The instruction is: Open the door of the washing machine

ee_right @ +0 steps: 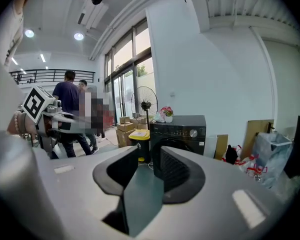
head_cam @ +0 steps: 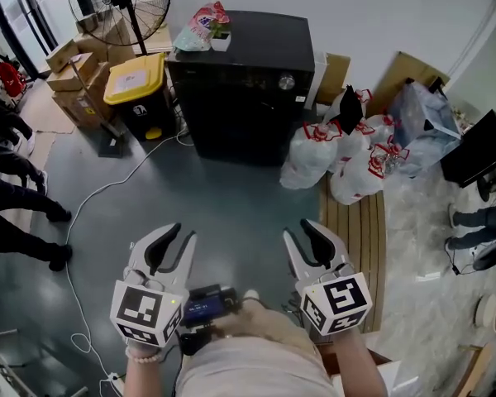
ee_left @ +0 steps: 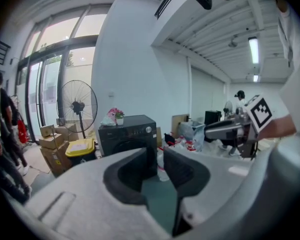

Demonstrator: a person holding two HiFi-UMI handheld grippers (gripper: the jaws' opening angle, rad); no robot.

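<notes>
The left gripper (head_cam: 180, 236) had its jaws moderately apart with nothing between them; in its own view only floor and the machine's dark front showed through the gap. The right gripper (head_cam: 302, 231) stood much the same, jaws parted to a middling width, empty and touching nothing. Both were held side by side above the grey floor (head_cam: 231, 205), pointing towards the washing machine (head_cam: 244, 81) and well apart from it.

The washing machine, a black box standing upright, was against the white wall with its front turned towards the person and a silver knob (head_cam: 287, 82) at the upper right of its control panel. A yellow-lidded bin (head_cam: 134, 79) stood just beside it on one side and white plastic bags (head_cam: 310, 155) on the other; a small pot of flowers (head_cam: 220, 35) sat on its top.

In the head view the front was so dark that the door's outline and handle could not be made out. In the left gripper view the jaws covered the lower front of the machine (ee_left: 127, 134), and in the right gripper view they hid most of the round door, leaving only its upper arc on the machine (ee_right: 180, 129); the door looked flush with the front
</notes>
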